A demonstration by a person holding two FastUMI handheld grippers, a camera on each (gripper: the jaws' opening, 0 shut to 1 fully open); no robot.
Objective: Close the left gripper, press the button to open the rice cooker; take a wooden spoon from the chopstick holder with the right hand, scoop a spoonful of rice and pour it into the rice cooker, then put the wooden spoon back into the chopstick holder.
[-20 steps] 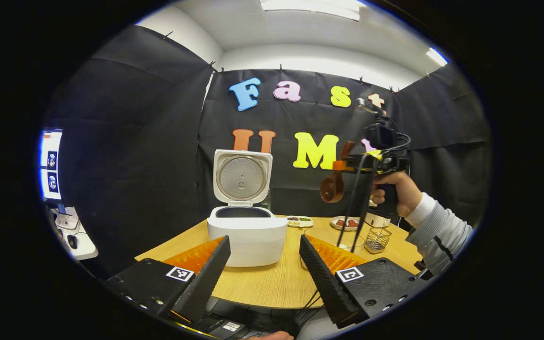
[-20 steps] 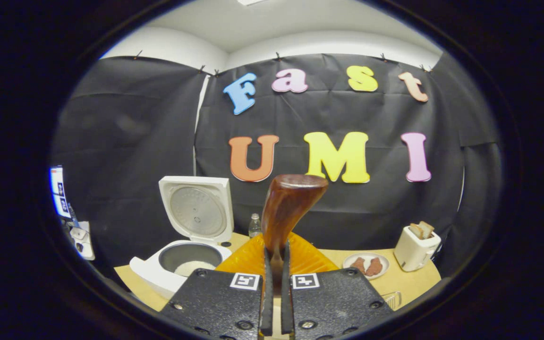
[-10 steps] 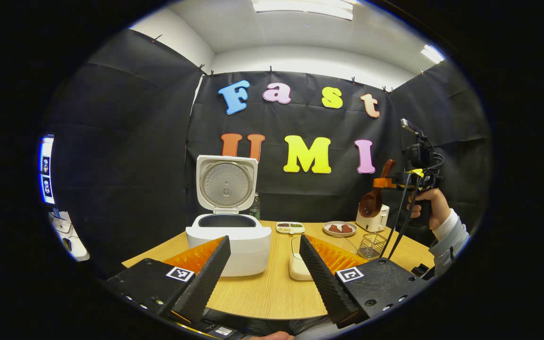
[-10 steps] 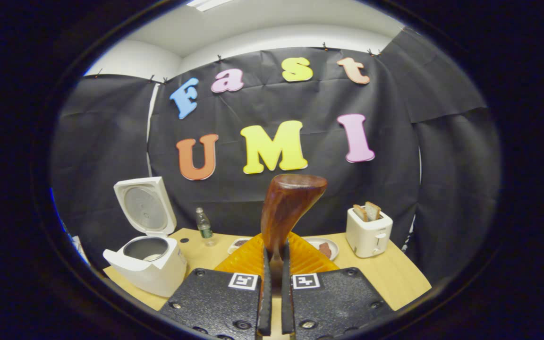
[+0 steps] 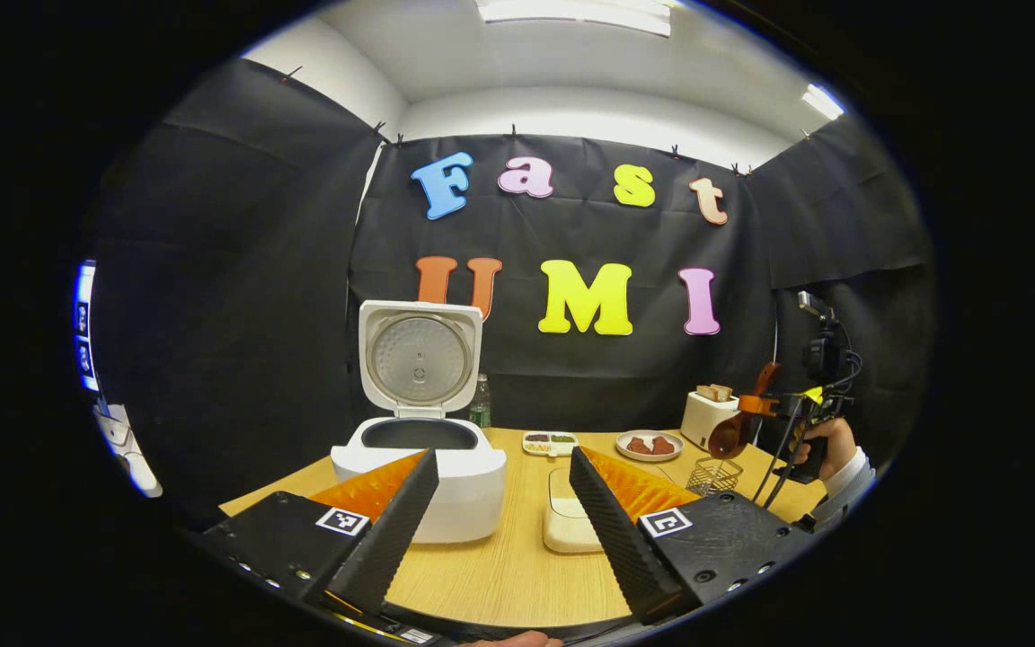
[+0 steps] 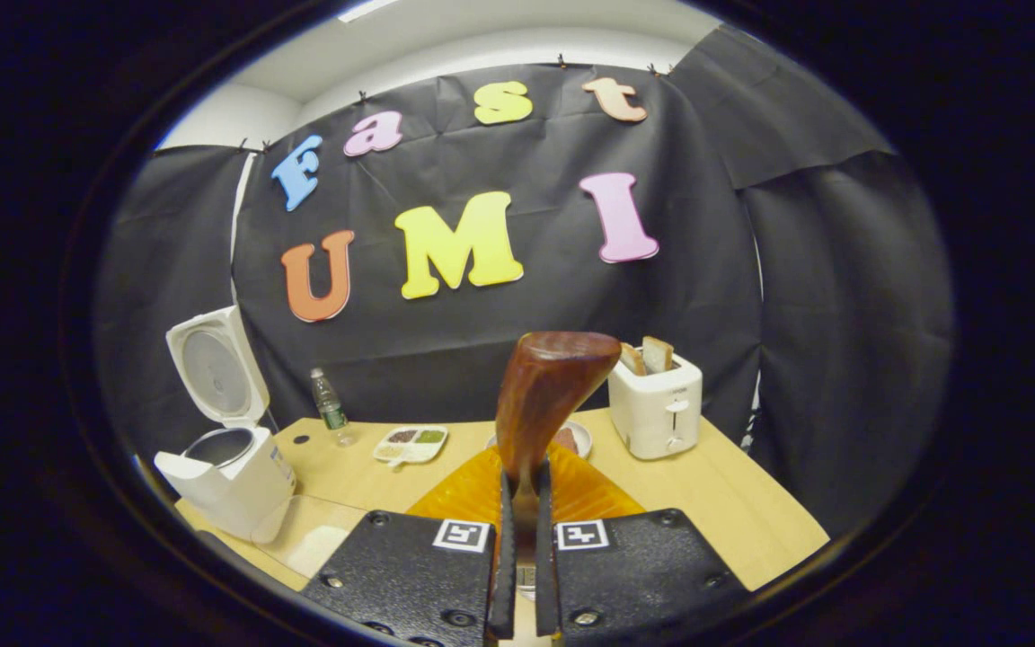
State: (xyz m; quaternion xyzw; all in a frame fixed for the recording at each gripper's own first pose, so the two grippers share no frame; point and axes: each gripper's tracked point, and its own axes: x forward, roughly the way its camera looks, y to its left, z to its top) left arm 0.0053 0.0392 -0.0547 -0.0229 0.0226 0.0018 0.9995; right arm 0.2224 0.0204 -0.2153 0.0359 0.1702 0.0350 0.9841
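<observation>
Jaws of the right gripper [image 6: 518,575] pinch a glossy brown wooden spoon [image 6: 546,395]; left gripper [image 5: 499,512] jaws gape, empty. Left gripper view shows the wire chopstick holder [image 5: 713,475] at lower right.

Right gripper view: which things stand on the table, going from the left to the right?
Rice cooker with its lid up → water bottle → divided snack dish → toaster holding bread slices.
</observation>
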